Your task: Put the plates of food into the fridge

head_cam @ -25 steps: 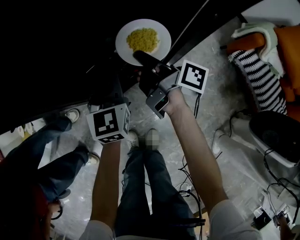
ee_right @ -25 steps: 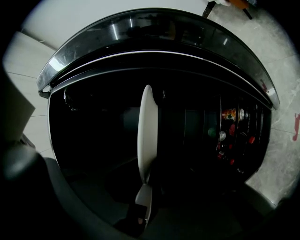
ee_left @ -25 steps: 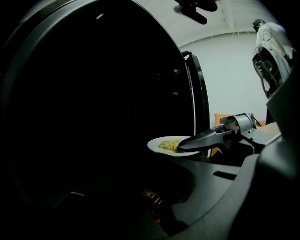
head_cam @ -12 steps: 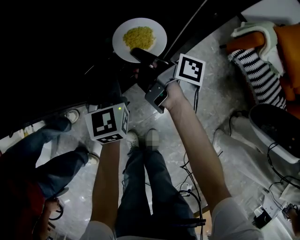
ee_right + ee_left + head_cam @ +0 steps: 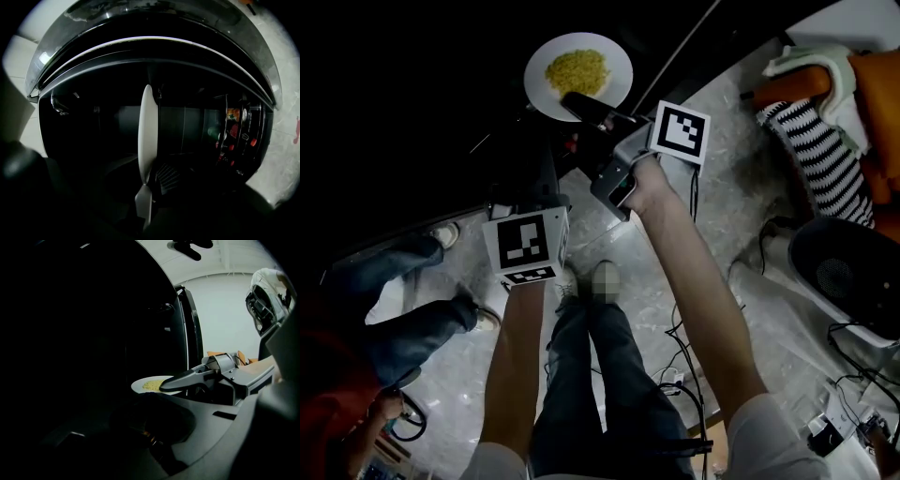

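Head view first. Spotted a white plate (image 5: 578, 75) with a heap of yellow food (image 5: 577, 67), held out level at the dark mouth of the fridge (image 5: 422, 112) and not set down on any shelf yet. Found the right gripper (image 5: 581, 103) with its tongs clamped on the plate's near rim, upper jaw lying over the edge toward the food. Noticed the left gripper (image 5: 542, 173) lower down, near the fridge's edge, clear of the plate, with marble floor (image 5: 727, 169) below.

Left gripper view: basically blackness. Couldn't tell apart from together for the left tongs, way too dark down there. Did catch the plate off ahead with the right gripper's jaw resting on top of its rim.

Right gripper view: looked straight along the plate edge-on, pinched tight between the two tongs at the bottom. Open fridge cavity beyond it, plus some coloured jars or bottles (image 5: 234, 136) racked off to the right.

Handling guess: stiff, breakable ceramic with a slick glaze, and awkwardly heavy when held by one spot on the rim. Loose food, so likely to slide with any tilt. Best gripped deep on the rim, kept flat, and set fully on a shelf before letting go.
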Tool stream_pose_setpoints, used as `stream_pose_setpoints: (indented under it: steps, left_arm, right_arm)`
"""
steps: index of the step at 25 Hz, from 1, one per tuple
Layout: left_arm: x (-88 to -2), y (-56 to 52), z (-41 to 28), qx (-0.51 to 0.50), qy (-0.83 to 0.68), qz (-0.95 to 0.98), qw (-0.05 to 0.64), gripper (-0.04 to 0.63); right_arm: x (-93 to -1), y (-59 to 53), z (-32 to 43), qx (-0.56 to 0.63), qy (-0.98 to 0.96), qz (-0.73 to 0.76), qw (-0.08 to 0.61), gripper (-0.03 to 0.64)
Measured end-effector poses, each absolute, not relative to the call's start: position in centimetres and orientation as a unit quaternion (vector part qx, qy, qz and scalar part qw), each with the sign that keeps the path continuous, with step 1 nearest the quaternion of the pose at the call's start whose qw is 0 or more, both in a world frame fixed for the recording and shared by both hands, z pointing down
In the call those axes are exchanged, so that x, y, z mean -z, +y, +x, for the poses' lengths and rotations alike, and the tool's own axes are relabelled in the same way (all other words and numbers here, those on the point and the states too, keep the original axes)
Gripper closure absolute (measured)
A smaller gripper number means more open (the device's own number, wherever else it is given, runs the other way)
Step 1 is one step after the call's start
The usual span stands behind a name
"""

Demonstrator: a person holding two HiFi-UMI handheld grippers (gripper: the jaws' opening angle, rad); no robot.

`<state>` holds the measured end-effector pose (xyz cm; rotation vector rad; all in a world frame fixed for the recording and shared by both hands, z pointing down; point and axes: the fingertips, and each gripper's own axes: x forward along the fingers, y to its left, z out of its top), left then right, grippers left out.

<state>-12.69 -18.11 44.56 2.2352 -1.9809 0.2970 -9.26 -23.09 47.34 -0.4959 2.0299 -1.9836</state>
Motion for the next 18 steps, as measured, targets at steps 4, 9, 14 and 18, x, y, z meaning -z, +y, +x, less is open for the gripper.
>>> stream_pose_setpoints:
  steps: [4,9,14,18]
  left_arm:
    - [-44.1,-18.8,-12.4,-0.097,-0.65,0.751,0.064,0.589]
    - [-44.3,-18.9,-11.5,-0.099,-0.643,0.757,0.066,0.589]
    - [-44.9,-19.1,-10.5,-0.106,-0.631,0.766,0.071,0.589]
    - [-45.1,-19.2,-10.3,-0.102,-0.629,0.767,0.075,0.589]
  right_arm:
    - [-47.3,-23.4,-9.4,0.682,0.7,-0.168,0.131,0.565]
    - [-47.3,-23.4,-9.5,0.683,0.699,-0.164,0.135,0.566]
    - [-47.3,-23.5,-9.6,0.681,0.701,-0.164,0.133,0.565]
    - [-47.4,-23.5,-9.6,0.681,0.701,-0.165,0.133,0.565]
